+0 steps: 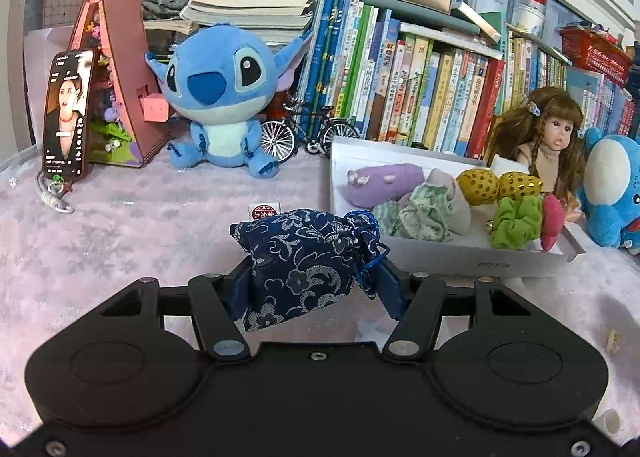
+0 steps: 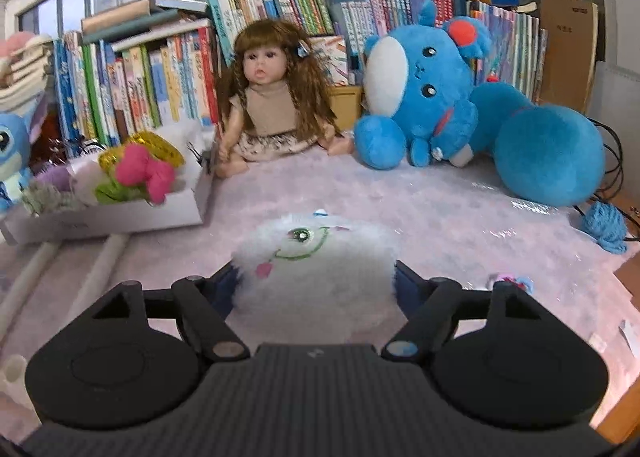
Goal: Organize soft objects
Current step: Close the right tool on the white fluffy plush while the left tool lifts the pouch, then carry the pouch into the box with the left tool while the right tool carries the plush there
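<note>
My left gripper [image 1: 314, 281] is shut on a navy floral drawstring pouch [image 1: 304, 257], held over the pink fluffy cloth just left of a white box [image 1: 440, 257]. The box holds a purple plush [image 1: 384, 183], a green patterned cloth [image 1: 424, 213], gold sequin scrunchies [image 1: 498, 185], a green scrunchie [image 1: 516, 221] and a pink piece [image 1: 554, 219]. My right gripper [image 2: 316, 283] is shut on a white fluffy plush with a stitched face [image 2: 316, 261], to the right of the same box [image 2: 120, 217].
A Stitch plush [image 1: 222, 101], a phone [image 1: 66, 113], a pink book-shaped house and a toy bicycle [image 1: 304, 133] stand at the back left. A doll [image 2: 266, 97], a large blue plush [image 2: 460, 105] and rows of books line the back. Blue yarn [image 2: 606, 225] lies right.
</note>
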Demonstrator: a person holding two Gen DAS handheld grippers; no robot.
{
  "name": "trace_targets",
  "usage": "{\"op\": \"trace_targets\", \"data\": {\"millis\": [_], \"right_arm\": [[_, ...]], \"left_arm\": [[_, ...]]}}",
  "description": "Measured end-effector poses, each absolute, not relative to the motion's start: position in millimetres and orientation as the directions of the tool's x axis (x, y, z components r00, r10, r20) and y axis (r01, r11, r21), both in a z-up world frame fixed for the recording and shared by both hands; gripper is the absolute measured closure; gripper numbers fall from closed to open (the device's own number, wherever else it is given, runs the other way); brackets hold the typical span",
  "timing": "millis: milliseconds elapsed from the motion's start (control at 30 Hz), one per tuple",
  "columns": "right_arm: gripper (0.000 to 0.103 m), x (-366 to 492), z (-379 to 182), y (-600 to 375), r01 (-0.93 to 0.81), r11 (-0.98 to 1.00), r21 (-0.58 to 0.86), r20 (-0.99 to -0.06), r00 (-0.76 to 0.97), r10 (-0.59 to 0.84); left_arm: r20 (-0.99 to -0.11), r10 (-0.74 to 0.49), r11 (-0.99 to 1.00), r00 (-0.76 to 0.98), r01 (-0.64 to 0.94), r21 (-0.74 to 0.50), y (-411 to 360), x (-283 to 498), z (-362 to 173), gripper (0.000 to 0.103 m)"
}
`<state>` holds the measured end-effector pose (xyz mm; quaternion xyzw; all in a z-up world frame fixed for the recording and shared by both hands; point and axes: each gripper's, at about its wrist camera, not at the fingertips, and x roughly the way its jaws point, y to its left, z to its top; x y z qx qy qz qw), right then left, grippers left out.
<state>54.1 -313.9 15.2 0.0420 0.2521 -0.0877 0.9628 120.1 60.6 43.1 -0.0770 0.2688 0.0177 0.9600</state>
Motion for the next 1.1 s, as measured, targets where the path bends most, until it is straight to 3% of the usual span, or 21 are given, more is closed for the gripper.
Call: {"op": "trace_targets", "data": {"millis": [567,1100], "right_arm": [[0.025,106.3,49.7,-267.0,-0.008,0.996,0.092,-0.471,0.881,0.051],[0.025,177.0,79.6,-238.6,-0.127,0.973,0.194,-0.492,0.845,0.209]], "left_arm": [[-0.494,-0.058,0.993,0.868,-0.003,-0.122,34.0,140.6,61.6,0.048],[-0.463,-0.169,0.974,0.870,0.075,-0.214,36.4,198.0,79.1,0.050]]}}
